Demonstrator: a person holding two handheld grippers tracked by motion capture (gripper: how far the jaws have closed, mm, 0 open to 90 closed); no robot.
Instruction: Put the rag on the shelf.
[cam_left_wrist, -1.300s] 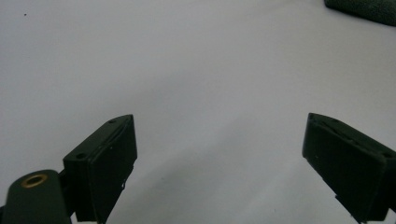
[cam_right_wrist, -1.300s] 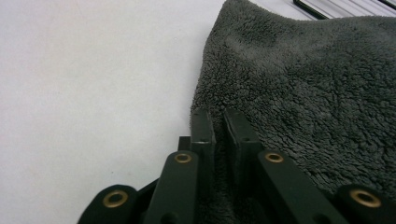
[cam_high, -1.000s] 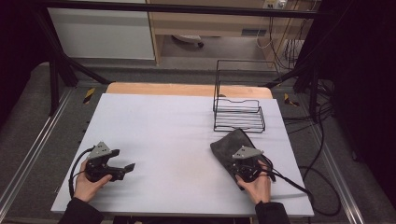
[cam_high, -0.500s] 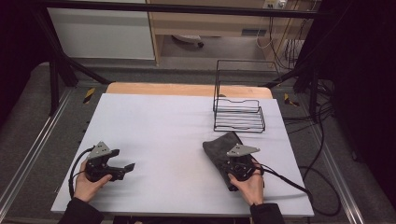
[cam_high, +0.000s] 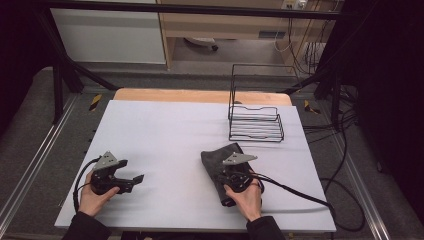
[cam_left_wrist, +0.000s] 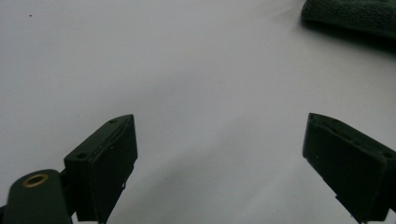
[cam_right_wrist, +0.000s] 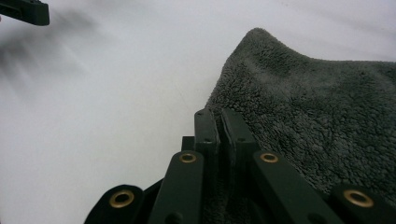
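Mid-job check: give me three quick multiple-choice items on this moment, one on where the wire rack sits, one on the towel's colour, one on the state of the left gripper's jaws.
1. Where is the wire rack on the table?
A. far right part
B. near left corner
C. under the towel

2. What colour is the towel?
A. white
B. dark grey
C. bright red

3. How do the left gripper's jaws stand?
A. shut on the towel
B. shut on the rack
C. open, with nothing between them

Answers:
1. A, in the high view it stands at the far right, beyond the towel.
2. B, its fleecy surface looks dark grey in the right gripper view.
3. C, the left gripper view has bare table between the spread jaws.
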